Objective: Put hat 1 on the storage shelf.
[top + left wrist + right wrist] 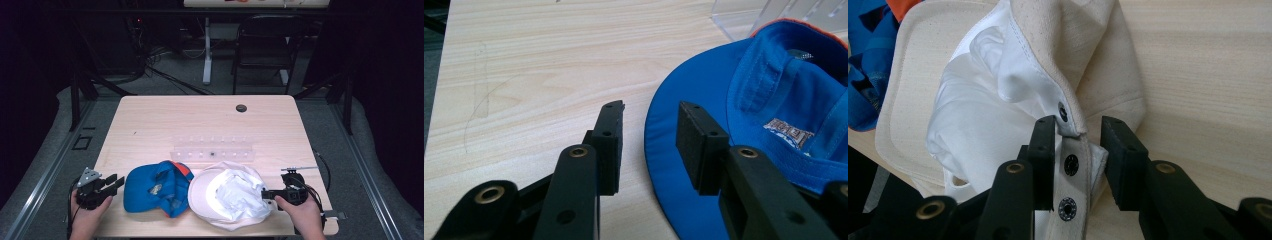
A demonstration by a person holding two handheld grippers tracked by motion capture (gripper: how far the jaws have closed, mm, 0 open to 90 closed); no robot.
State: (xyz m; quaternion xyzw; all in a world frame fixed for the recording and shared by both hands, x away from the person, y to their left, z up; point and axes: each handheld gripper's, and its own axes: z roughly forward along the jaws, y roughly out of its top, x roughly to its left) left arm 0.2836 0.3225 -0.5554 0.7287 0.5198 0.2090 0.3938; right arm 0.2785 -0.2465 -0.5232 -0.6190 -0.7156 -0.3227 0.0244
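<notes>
Two caps lie upside down, side by side at the table's (150, 115) near edge, linings exposed. The right gripper (1078, 135) straddles the cream cap's (227, 197) snap strap (1071, 165), jaws not yet pinching. The left gripper (649, 135), jaws apart, waits at the blue cap's (155, 189) brim, ready to steady it.

2 caps are counted on the table (150, 115): 1 blue cap (150, 189) and 1 cream cap (227, 195); 1 clear plastic rack (212, 149) is seen behind them, and 2 grippers are counted, the left gripper (116, 183) and the right gripper (265, 194)
</notes>
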